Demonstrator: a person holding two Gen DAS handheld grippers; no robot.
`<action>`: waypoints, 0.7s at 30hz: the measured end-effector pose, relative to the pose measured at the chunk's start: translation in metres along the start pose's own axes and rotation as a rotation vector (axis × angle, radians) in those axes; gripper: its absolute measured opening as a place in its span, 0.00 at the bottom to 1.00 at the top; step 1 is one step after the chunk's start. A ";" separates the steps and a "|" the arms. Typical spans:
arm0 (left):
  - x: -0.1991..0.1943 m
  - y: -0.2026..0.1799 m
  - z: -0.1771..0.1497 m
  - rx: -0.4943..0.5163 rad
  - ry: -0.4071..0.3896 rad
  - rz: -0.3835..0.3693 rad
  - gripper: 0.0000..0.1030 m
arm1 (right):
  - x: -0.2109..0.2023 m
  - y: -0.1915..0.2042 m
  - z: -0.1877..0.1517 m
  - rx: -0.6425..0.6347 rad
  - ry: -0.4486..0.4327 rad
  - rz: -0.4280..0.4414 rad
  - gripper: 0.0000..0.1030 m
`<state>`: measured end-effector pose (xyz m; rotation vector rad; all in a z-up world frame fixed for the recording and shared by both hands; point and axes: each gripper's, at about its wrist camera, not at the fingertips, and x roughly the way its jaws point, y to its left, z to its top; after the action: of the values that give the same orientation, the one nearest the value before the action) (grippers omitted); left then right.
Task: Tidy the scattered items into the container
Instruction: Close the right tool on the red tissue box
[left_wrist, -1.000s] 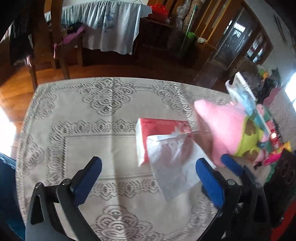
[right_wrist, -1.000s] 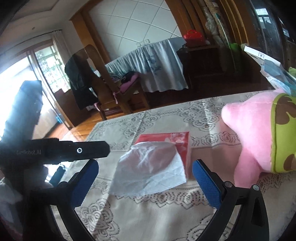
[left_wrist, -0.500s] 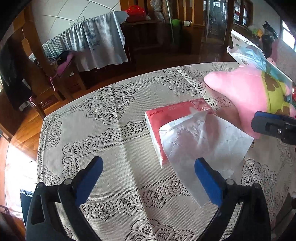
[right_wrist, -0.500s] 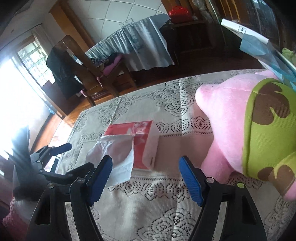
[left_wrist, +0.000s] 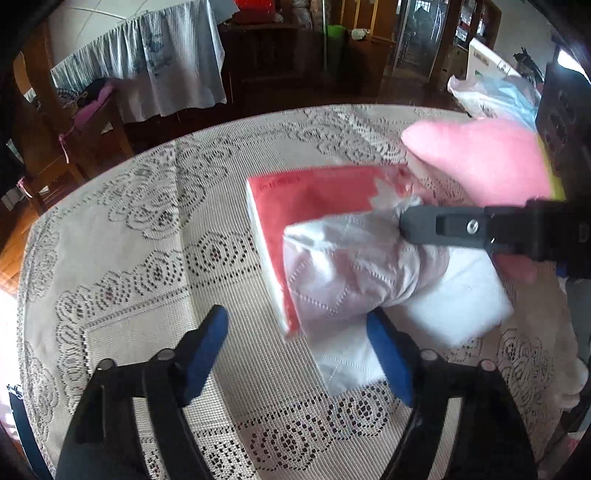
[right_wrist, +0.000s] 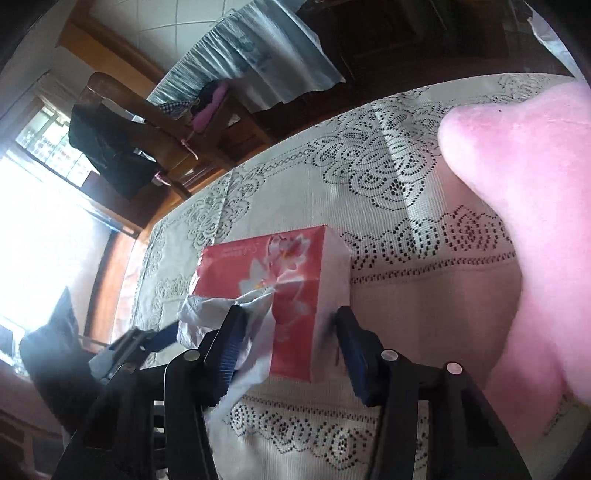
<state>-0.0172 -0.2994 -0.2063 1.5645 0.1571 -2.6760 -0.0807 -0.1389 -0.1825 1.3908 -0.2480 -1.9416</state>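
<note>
The red soft pack of tissues with a white flower print (right_wrist: 280, 291) lies flat on the bench (left_wrist: 140, 258), which is covered by a cream lace tablecloth (left_wrist: 110, 229). A loose white tissue sheet (left_wrist: 354, 273) spills from the pack's opening and drapes over its near end onto the cloth. The right gripper (right_wrist: 288, 347) straddles that near end: the pack and the crumpled tissue sit between its blue-padded fingers, the jaws about half wide and closing; whether the pads already press on the pack cannot be told. The left gripper (left_wrist: 299, 354) hovers just short of the pack's corner, jaws moderately wide and closing, with the corner and tissue edge just ahead of its right finger and bare cloth between the tips. Beyond and to the right of the right gripper lies a pink plush toy (right_wrist: 528, 206), close beside the pack. Past the bench's far edge stand a wooden chair (right_wrist: 147, 122) and a cloth-draped table (left_wrist: 147, 62).
</note>
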 end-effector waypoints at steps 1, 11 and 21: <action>0.001 -0.002 -0.001 0.016 -0.018 0.014 0.62 | 0.001 0.000 0.002 0.000 0.000 0.002 0.49; -0.023 0.001 0.017 0.041 -0.084 0.026 0.78 | -0.007 0.001 0.020 -0.016 -0.064 -0.025 0.82; -0.046 0.002 0.028 0.152 -0.134 0.002 0.89 | 0.011 -0.009 0.026 0.029 -0.029 0.005 0.89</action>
<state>-0.0188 -0.3056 -0.1522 1.4129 -0.0527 -2.8393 -0.1098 -0.1458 -0.1856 1.3807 -0.2940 -1.9626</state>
